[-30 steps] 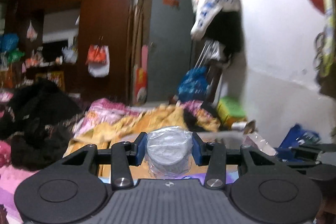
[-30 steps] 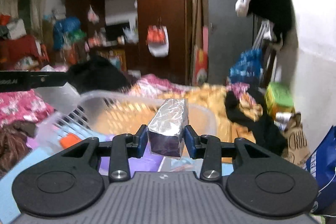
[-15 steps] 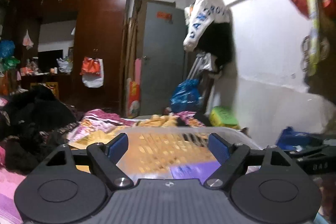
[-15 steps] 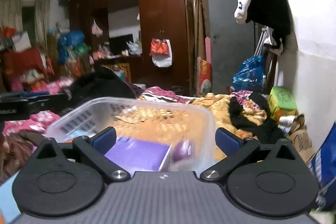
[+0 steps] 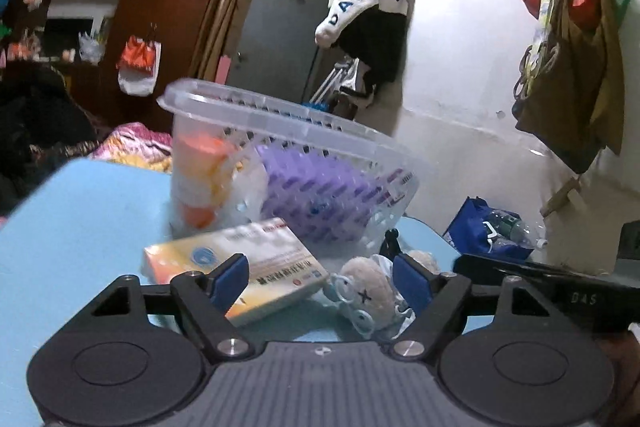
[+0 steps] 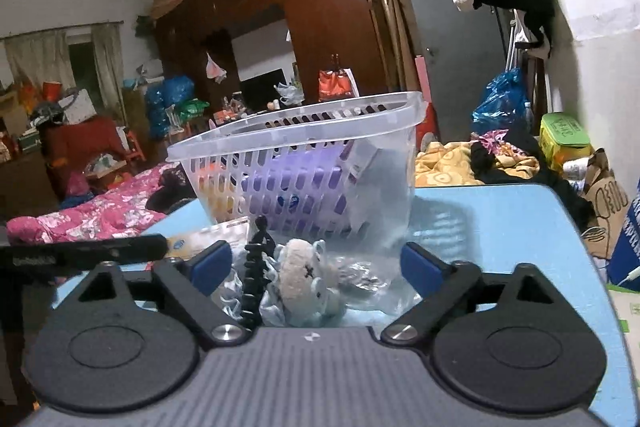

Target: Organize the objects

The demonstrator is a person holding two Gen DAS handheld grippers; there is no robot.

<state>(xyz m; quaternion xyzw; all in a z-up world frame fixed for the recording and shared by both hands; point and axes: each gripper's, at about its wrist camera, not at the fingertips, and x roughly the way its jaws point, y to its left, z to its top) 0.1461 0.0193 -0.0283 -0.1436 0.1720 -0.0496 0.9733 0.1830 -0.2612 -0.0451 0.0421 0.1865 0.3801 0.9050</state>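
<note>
Basket [image 5: 280,131], clear slatted plastic, stands on the blue surface [image 5: 80,219] with a purple box [image 5: 320,195] and an orange-capped bottle [image 5: 200,167] already inside; it looks light and rather flexible, best lifted by its rim. Just in front of it lies a flat yellow-and-white medicine box [image 5: 240,267], stiff cardboard that I judge easy to pinch across its short sides, though it could slide on the smooth top. Beside that sits a small pale plush toy [image 6: 300,267] with stitched crosses, soft and squashy, so a grip around its middle should hold. A little black jointed stand [image 6: 256,259] pokes up next to the toy, thin and probably awkward to catch. The left gripper [image 5: 320,279] has its fingers spread but closing, straddling the box corner and the toy without pressing either. The right gripper [image 6: 316,267] is likewise wide and narrowing, framing the toy, nothing clamped. Only the right view shows crumpled clear wrapping [image 6: 372,267] beside the toy; only the left shows the medicine box whole.
</note>
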